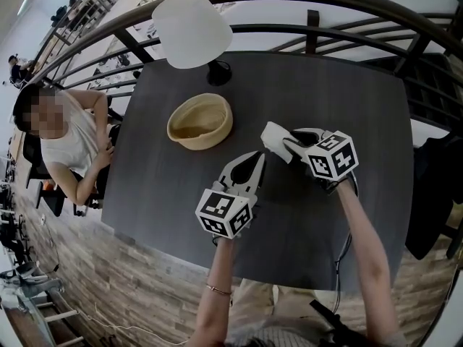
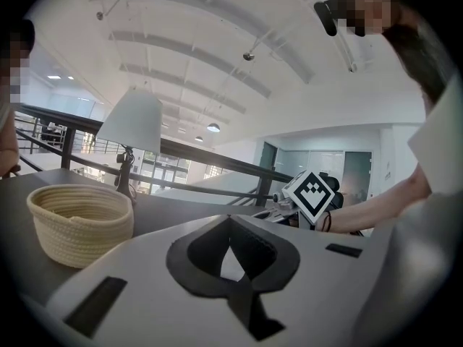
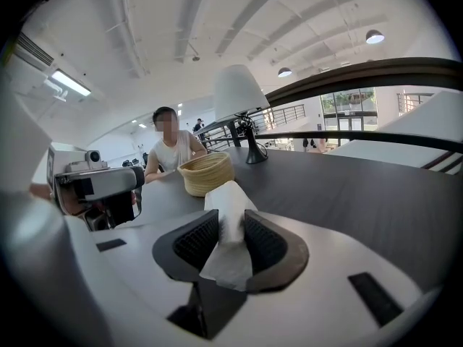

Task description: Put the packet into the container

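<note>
One white packet [image 3: 226, 197] sits clamped in the right tool [image 3: 231, 215], left tool [image 2: 230, 221] closed empty

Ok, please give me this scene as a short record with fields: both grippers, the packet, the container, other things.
left gripper: jaws together, nothing between them, above the table
right gripper: jaws closed on the packet
packet: white, held clear of the table, not yet in the container
container: woven basket, upright on the table, no packet in it
other: white lamp beyond the basket; seated person at the table's side
</note>
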`<action>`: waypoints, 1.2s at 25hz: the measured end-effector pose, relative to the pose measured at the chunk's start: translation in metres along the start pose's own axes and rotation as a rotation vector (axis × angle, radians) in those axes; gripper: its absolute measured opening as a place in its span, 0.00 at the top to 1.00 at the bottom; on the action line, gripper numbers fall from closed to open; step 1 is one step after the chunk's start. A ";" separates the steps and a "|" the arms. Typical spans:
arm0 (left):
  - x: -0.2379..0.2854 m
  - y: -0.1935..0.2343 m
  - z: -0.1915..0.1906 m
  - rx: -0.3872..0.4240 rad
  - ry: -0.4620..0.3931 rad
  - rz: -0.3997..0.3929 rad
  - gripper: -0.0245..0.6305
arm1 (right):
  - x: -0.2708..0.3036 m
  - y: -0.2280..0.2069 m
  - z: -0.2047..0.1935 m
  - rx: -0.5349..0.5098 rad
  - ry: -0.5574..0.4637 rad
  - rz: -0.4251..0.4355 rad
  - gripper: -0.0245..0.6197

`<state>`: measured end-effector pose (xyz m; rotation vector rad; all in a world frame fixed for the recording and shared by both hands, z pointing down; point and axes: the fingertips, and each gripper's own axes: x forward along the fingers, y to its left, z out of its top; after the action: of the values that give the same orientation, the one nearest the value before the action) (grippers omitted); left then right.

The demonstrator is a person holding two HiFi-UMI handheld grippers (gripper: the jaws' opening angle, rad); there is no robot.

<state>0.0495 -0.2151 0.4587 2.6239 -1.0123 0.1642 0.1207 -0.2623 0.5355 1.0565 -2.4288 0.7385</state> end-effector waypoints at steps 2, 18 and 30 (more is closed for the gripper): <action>-0.002 0.002 0.002 0.000 -0.007 0.006 0.95 | -0.002 -0.001 0.002 0.004 -0.005 0.001 0.78; -0.047 0.002 0.022 0.008 -0.083 0.076 0.95 | -0.032 0.044 0.036 0.049 -0.097 0.113 0.79; -0.109 0.006 0.061 0.062 -0.192 0.188 0.95 | -0.038 0.108 0.096 0.067 -0.169 0.307 0.80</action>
<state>-0.0363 -0.1708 0.3786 2.6366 -1.3390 -0.0145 0.0503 -0.2371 0.4068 0.8056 -2.7681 0.8636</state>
